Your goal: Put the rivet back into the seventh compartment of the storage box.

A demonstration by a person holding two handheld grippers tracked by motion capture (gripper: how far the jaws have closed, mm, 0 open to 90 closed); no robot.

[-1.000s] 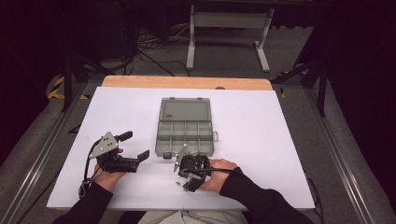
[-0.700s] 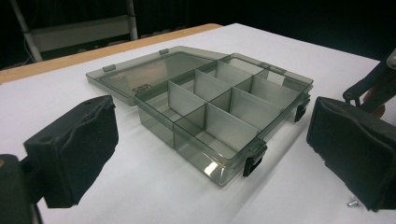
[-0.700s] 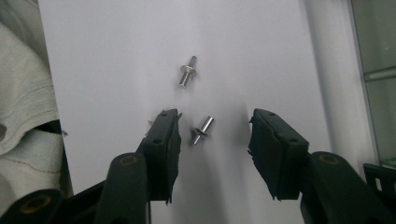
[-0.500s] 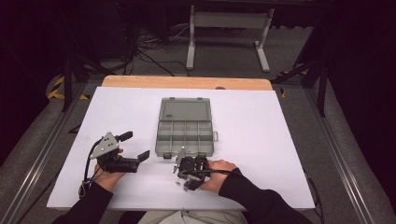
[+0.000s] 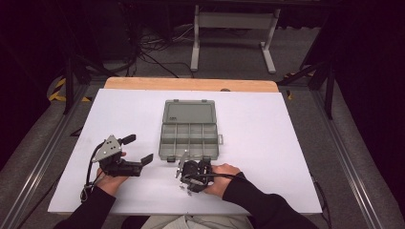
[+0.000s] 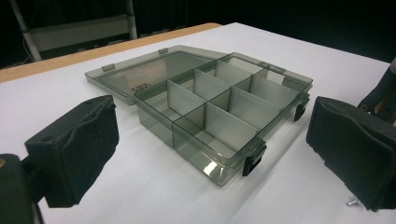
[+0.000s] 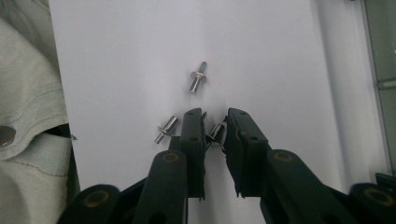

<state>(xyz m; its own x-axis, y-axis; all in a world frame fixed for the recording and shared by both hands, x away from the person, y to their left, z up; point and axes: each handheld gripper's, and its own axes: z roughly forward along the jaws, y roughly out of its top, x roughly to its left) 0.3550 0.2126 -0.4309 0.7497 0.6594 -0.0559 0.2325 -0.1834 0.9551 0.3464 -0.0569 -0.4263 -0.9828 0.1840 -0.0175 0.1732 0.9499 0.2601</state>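
Table [image 5: 286, 152]: white top with a wooden strip along the far edge; carries everything below.
Organiser box [image 5: 190, 138]: smoky transparent plastic, lid folded back flat on the table, divided compartments facing up; sits at the table's middle, black latches on the near wall.
Left gripper [image 5: 141, 161]: held low over the table to the left of the box, jaws wide apart with nothing between them; in the left gripper view the box [image 6: 219, 116] lies ahead between the two pads.
Right gripper [image 5: 184, 177]: just before the box's near edge, pointing down at the table; jaws have just been closing and stand narrowly apart.
Rivets: three small metal pieces on the table at the near edge. One rivet [image 7: 215, 131] lies between the right jaws; whether the pads press it cannot be told. A second [image 7: 166, 129] lies just beside the left jaw, a third [image 7: 198, 77] lies ahead of the tips.
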